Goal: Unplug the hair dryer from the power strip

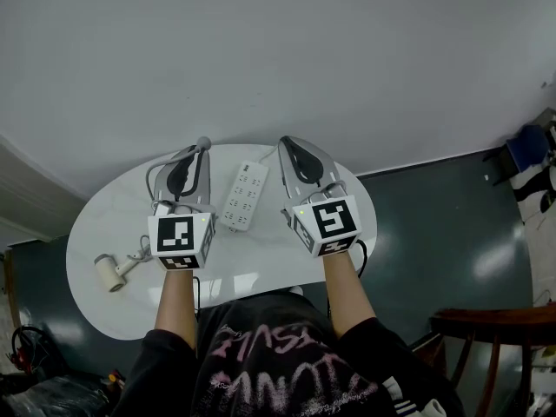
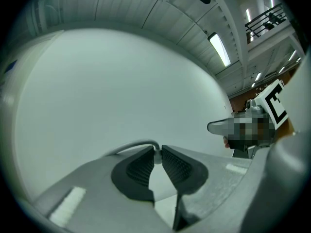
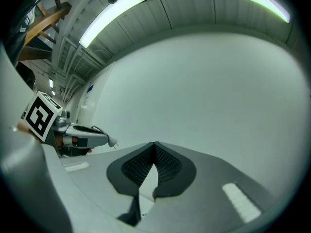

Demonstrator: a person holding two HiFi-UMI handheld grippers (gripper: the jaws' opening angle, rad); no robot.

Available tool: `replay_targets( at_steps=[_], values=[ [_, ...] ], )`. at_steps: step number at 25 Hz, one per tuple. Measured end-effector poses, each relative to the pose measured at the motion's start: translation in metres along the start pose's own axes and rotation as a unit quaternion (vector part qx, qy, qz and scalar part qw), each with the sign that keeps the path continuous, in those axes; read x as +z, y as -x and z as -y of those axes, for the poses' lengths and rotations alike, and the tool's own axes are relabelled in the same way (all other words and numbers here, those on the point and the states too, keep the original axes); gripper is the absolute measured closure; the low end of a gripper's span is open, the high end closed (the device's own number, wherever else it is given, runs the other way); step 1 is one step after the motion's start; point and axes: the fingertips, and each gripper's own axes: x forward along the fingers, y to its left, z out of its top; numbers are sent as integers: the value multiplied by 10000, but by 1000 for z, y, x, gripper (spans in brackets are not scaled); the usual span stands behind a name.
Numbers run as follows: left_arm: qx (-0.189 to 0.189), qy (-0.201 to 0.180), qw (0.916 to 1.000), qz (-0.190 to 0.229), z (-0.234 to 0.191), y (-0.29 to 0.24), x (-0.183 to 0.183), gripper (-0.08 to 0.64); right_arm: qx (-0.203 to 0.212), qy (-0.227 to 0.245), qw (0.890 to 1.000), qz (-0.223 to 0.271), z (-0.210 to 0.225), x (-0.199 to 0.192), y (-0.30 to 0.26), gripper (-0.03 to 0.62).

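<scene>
The white oval counter (image 1: 104,220) carries few things, and its rounded edges are close on every side. The power strip (image 1: 245,195) lies at its middle and reaches toward the far edge, between the 2 hand-held grippers. The left hand-held gripper (image 1: 201,145) points level over the far part of the counter. Its jaws are clamped at their tips on the grey cord (image 2: 136,143), just behind the plug (image 3: 112,141). The plug appears to hang free of the power strip, so the unplugging looks done. The right hand-held gripper (image 1: 283,141) has its jaws together on nothing. The hair dryer (image 1: 110,272) rests near the left edge of the counter, well apart from the power strip.

The biggest risk is a pull on the cord. The hair dryer looks light and lies close to the left edge, so if the left hand-held gripper lifts or moves away, the cord may drag it off. A smaller risk is the grip itself: only the jaw tips pinch a thin round cord, so it may slip and the plug may drop. Nothing holds the power strip, so a passing gripper could also push it.
</scene>
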Motion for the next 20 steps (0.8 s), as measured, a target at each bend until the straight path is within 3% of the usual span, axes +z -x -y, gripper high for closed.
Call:
replay_targets(
  at_steps=[20],
  values=[
    [2,197,9998,41,5,4,-3,506,160,-4,9999,-28,3,-4,-1,583]
  ],
)
